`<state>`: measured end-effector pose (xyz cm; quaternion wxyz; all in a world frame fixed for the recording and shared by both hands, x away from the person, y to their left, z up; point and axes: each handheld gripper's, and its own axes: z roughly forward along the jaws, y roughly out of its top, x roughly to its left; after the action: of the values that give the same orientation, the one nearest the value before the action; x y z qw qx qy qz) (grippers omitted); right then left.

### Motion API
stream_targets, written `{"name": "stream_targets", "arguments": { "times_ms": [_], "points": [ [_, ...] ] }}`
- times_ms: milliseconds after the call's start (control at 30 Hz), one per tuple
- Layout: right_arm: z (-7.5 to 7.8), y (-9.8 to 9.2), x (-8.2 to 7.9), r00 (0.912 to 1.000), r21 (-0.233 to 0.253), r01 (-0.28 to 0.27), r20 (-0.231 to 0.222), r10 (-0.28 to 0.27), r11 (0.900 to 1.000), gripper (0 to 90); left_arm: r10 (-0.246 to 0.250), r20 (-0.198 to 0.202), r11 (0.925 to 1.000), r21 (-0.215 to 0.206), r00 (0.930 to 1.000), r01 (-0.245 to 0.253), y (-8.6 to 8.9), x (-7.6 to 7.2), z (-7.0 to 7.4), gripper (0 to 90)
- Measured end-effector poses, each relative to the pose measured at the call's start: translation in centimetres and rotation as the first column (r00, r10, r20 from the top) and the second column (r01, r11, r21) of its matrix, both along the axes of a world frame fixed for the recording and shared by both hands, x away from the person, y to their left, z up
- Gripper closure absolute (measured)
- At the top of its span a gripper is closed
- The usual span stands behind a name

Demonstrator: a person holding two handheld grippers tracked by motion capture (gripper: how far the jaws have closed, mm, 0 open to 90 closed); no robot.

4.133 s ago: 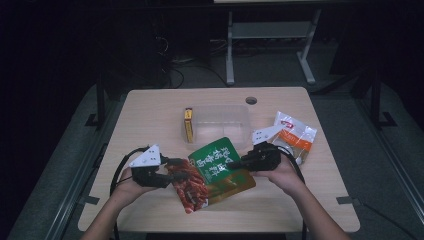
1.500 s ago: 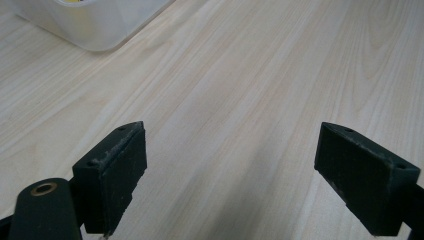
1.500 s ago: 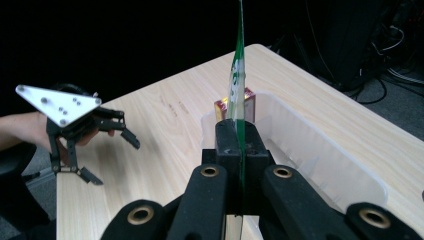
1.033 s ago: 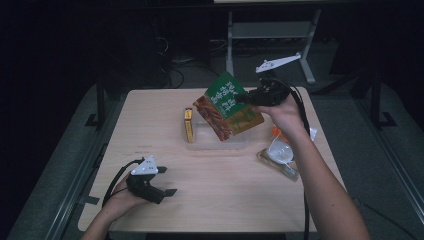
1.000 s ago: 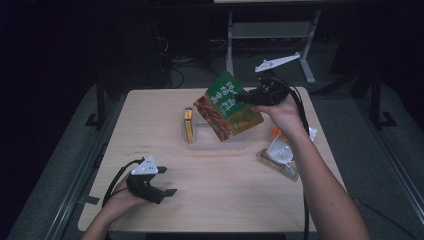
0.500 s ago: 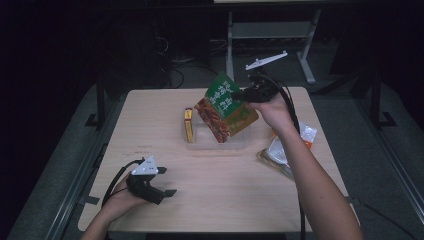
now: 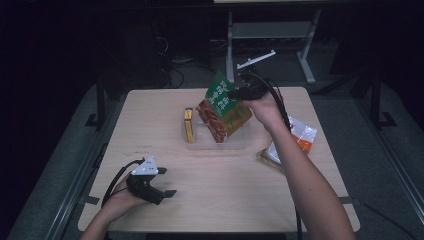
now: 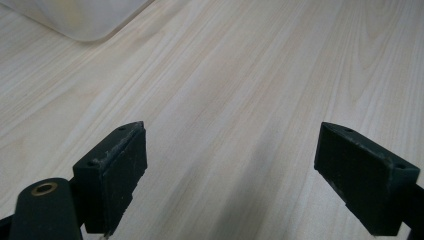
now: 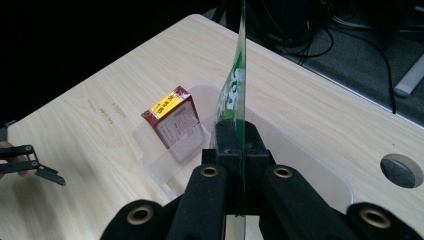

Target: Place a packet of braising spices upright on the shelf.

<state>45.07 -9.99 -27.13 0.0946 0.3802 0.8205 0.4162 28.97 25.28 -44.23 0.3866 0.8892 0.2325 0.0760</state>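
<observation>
Right gripper [image 7: 235, 93] held the green snack bag [image 7: 223, 107] by its top edge, jaws clamped on the thin seal, seen edge-on in the right gripper view [image 9: 239, 95]. Bag hung tilted above the clear plastic bin [image 7: 240, 142] at the middle of the tabletop [image 7: 150, 125], lower red end pointing down and toward the person, low over the bin's open top; whether it touched the bin floor could not be told. Bag's long axis ran from the jaws down-left into the bin, so the bin lay straight below and slightly nearer than the jaws. A small yellow-topped box [image 7: 188, 125] stood on edge at the bin's left end [image 9: 172, 122], just beside where the bag would land, apart from it. Left gripper [image 7: 167, 192] rested low near the front-left of the tabletop, jaws wide apart, nothing between them, bare wood ahead [image 8: 225, 100], well apart from the bin. Right hand clearly the nearer one. Another white and orange packet [image 7: 300, 135] lay right of the bin, partly under the right forearm. Judged next: lower the bag straight down, keeping clear of the box
</observation>
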Motion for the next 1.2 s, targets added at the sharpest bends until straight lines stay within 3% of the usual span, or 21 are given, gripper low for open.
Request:
{"name": "stream_targets", "arguments": {
  "times_ms": [400, 767, 1000, 1100, 1200],
  "points": [
    [-1.0, 1.4, 1.3, 0.9994, -0.011, 0.005, -0.035, -0.006, 1.000, 90.0, -0.008, -0.009, 1.0000, 0.004, 0.9999, 0.008, 0.0, 0.0, -0.1, 13.2],
    [-0.1, 3.4, 2.5, 0.9989, -0.059, -0.017, -0.045, 0.014, 0.998, 89.5, -0.028, -0.012, 0.9994, 0.018, 0.9995, 0.028, -0.2, -0.1, -0.1, 13.3],
    [-0.3, 4.8, 3.6, 0.9986, -0.062, -0.020, -0.049, 0.017, 0.998, 88.2, -0.039, -0.008, 0.9989, 0.028, 0.9992, 0.039, -0.3, -0.1, -0.2, 13.3],
    [-0.2, 4.9, 3.7, 0.9989, -0.052, -0.019, -0.044, 0.016, 0.998, 83.1, -0.040, -0.009, 0.9988, 0.027, 0.9992, 0.040, -0.4, -0.1, -0.2, 13.3],
    [0.3, 4.5, 3.5, 0.9992, -0.028, -0.019, -0.037, 0.018, 0.999, 72.4, -0.037, -0.009, 0.9990, 0.024, 0.9993, 0.038, -0.4, -0.1, -0.3, 13.3]
  ]
}}
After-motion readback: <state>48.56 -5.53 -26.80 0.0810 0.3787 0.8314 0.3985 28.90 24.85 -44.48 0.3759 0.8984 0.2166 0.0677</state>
